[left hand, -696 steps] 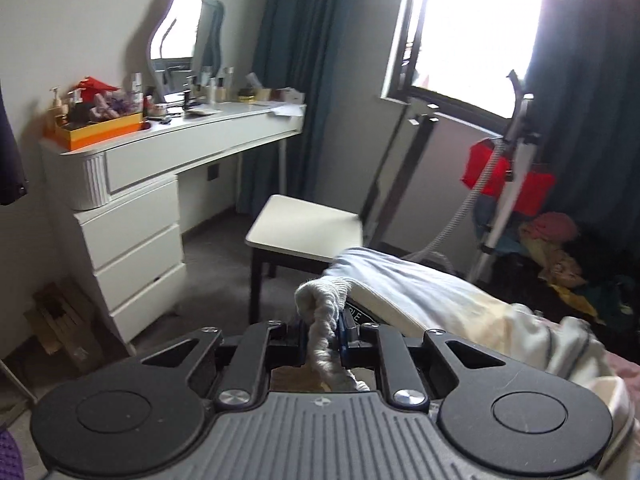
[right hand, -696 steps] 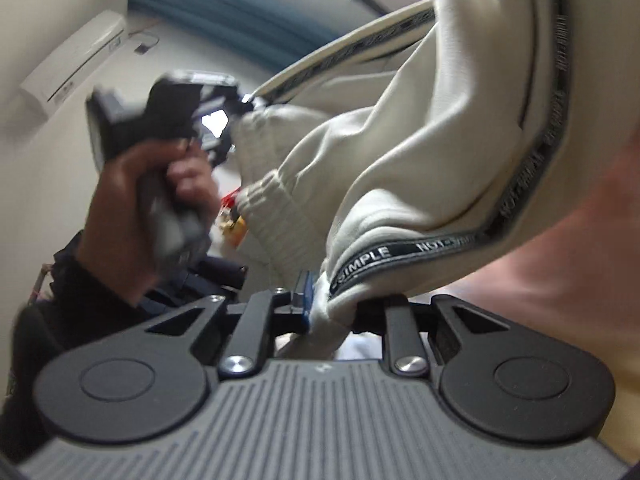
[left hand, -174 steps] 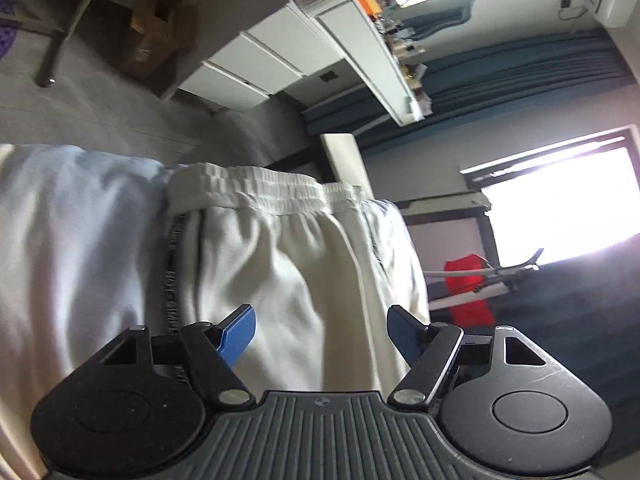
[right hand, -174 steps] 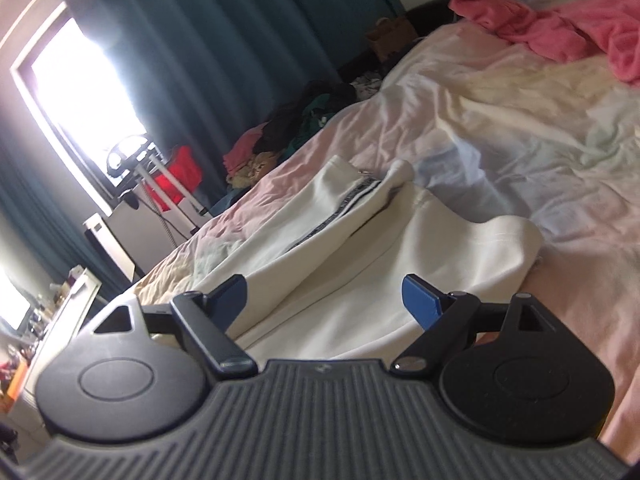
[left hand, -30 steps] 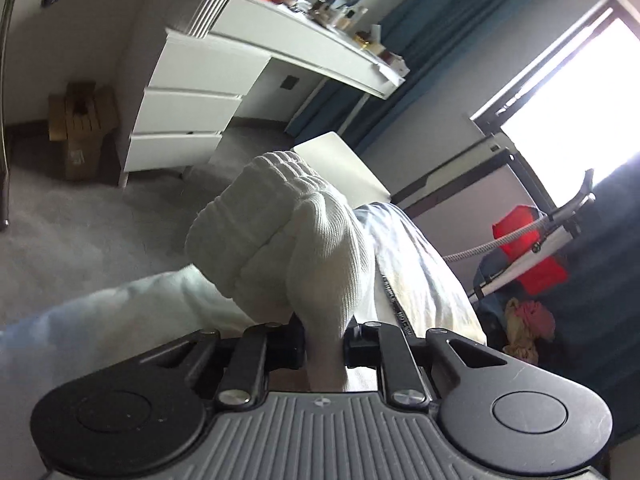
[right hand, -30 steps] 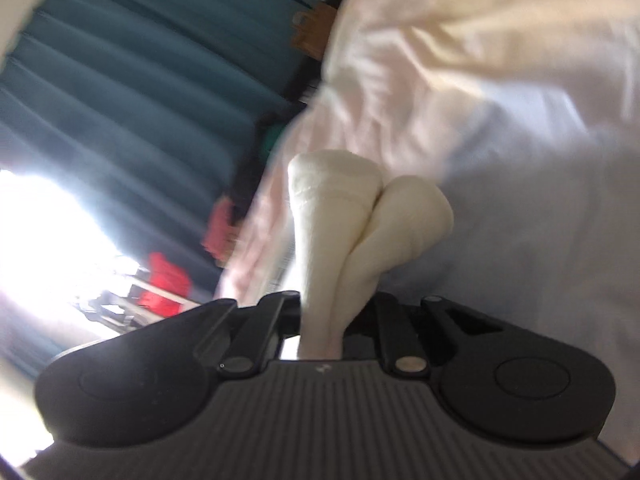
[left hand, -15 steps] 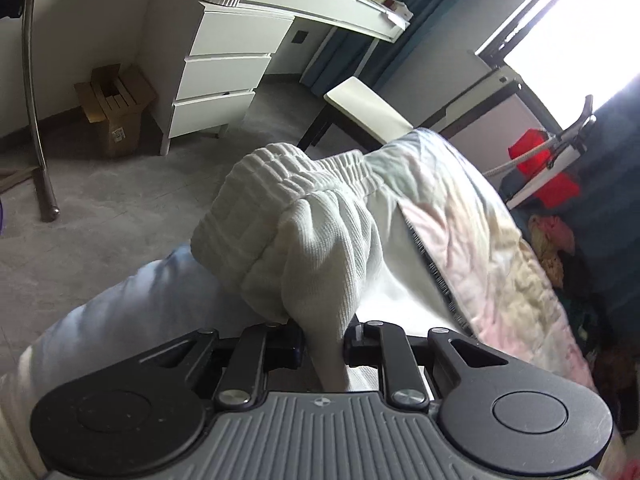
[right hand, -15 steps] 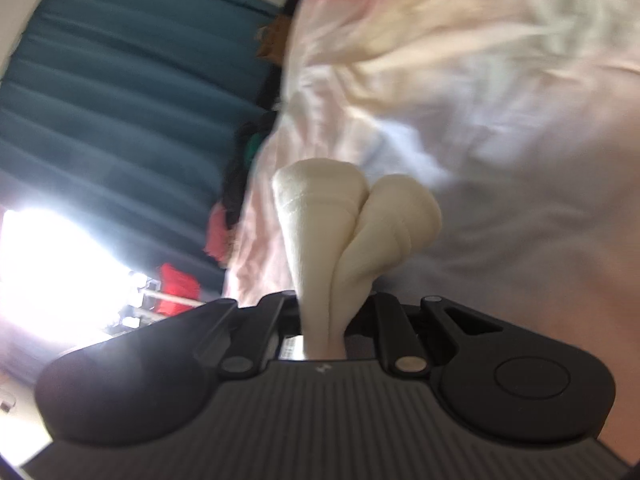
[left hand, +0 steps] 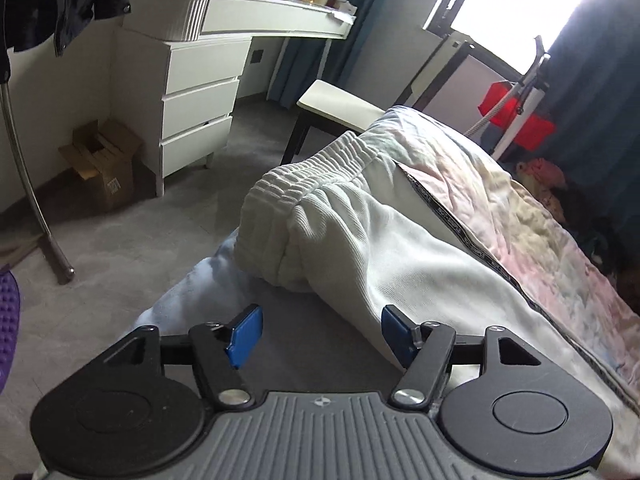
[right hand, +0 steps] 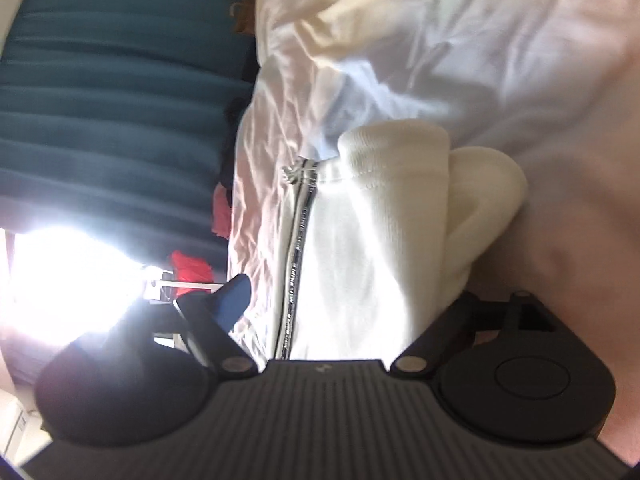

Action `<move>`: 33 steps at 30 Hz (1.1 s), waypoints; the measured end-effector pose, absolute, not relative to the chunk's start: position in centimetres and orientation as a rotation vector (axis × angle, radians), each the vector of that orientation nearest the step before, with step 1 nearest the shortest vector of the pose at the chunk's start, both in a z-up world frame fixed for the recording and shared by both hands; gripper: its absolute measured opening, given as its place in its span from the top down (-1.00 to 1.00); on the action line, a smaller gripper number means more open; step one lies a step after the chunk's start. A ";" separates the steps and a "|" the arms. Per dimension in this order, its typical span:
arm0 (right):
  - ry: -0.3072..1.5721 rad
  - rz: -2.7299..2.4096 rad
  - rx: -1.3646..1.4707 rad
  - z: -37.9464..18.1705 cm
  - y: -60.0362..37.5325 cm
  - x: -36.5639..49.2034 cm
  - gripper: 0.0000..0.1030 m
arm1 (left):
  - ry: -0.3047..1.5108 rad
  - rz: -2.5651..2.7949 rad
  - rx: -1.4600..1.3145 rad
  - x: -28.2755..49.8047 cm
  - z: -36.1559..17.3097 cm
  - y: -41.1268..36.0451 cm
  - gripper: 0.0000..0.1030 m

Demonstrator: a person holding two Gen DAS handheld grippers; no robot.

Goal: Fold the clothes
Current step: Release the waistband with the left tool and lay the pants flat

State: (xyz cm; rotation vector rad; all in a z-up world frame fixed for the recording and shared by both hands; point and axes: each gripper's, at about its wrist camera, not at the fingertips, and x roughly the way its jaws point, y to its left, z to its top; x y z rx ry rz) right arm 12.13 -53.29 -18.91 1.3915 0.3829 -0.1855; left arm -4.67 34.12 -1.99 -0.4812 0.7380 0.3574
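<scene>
Two grippers are letting go: the left gripper (left hand: 322, 334) and right gripper (right hand: 348, 300) are both opening, pads off the cream sweatpants (left hand: 384, 240), which lie folded on the bed (left hand: 500, 184); ease both straight back so no fold drags loose

I see cream-white sweatpants (left hand: 384, 248) with a ribbed waistband and a black side stripe carrying pale lettering. My fingers (left hand: 244, 334) have blue pads on black arms. The bed sheet (left hand: 512, 200) is washed-out pink, yellow and blue; the curtains (right hand: 120, 80) are dark teal.
</scene>
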 end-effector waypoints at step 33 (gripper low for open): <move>0.320 -0.361 1.316 -20.0 -52.9 12.8 0.52 | 0.689 0.133 0.072 7.9 -12.0 -0.8 -0.58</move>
